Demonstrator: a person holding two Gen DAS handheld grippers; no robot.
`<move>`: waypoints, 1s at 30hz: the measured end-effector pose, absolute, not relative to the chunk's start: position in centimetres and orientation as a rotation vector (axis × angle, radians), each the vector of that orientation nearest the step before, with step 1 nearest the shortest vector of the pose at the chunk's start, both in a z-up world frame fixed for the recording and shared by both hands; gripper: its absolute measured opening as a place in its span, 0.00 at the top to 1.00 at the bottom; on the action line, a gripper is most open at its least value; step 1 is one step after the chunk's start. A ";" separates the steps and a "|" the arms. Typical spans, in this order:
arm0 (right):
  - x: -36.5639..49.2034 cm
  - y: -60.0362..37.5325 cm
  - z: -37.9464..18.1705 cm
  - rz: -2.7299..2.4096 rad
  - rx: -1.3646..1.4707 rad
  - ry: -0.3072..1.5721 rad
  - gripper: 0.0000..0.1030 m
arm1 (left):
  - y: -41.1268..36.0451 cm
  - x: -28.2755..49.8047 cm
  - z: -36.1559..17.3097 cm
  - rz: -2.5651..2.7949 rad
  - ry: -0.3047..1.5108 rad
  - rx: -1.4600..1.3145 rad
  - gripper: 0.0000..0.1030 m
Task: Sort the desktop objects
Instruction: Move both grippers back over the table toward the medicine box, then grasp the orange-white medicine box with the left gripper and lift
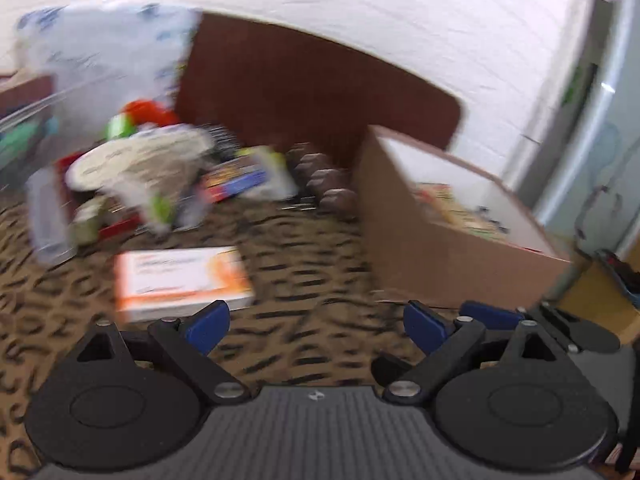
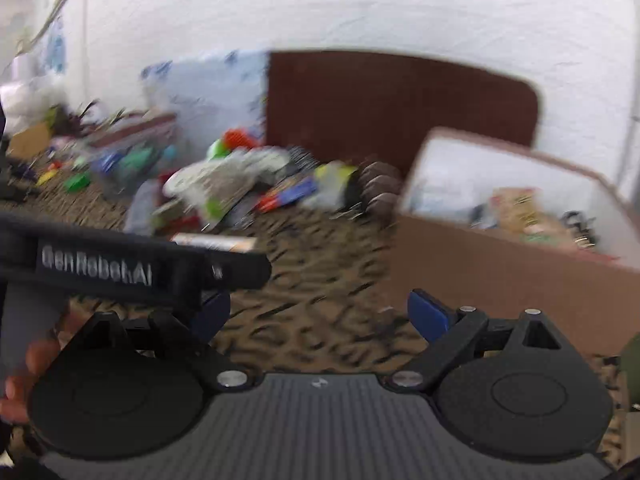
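A white textured wall rises behind a dark brown headboard-like panel and leopard-patterned surface.

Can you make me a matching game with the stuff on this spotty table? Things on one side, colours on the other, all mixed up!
Things:
1. flat packet
2. big box
3. board leaning on the wall
4. fingertips of the left tool

Colours:
A. dark reddish brown
B. blue
C. white and orange
D. cardboard brown outside, white inside

Pairs: 1-C, 2-D, 3-A, 4-B
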State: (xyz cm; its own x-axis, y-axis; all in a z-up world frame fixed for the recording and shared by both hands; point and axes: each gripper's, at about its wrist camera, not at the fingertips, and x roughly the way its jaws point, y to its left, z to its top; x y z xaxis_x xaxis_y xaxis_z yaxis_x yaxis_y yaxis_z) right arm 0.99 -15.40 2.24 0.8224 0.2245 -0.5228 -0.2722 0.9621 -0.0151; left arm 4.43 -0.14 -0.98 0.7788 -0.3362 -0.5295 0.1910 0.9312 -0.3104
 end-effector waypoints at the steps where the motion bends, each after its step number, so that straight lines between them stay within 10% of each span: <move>1: 1.2 -14.6 1.7 0.280 -0.099 0.554 0.10 | 0.9 4.7 -1.4 -0.255 0.626 -0.260 0.06; 30: 12.5 -5.4 -4.7 0.531 -0.245 0.682 0.24 | 7.9 13.0 -6.8 -0.182 0.760 -0.328 0.18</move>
State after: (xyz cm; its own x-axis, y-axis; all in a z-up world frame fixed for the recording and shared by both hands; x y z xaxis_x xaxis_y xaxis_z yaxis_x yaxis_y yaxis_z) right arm 12.51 -5.36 -4.65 0.6506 0.3844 -0.6549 -0.5408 0.8400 -0.0442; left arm 13.05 7.92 -6.77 0.7123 -0.2779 -0.6446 0.0432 0.9339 -0.3549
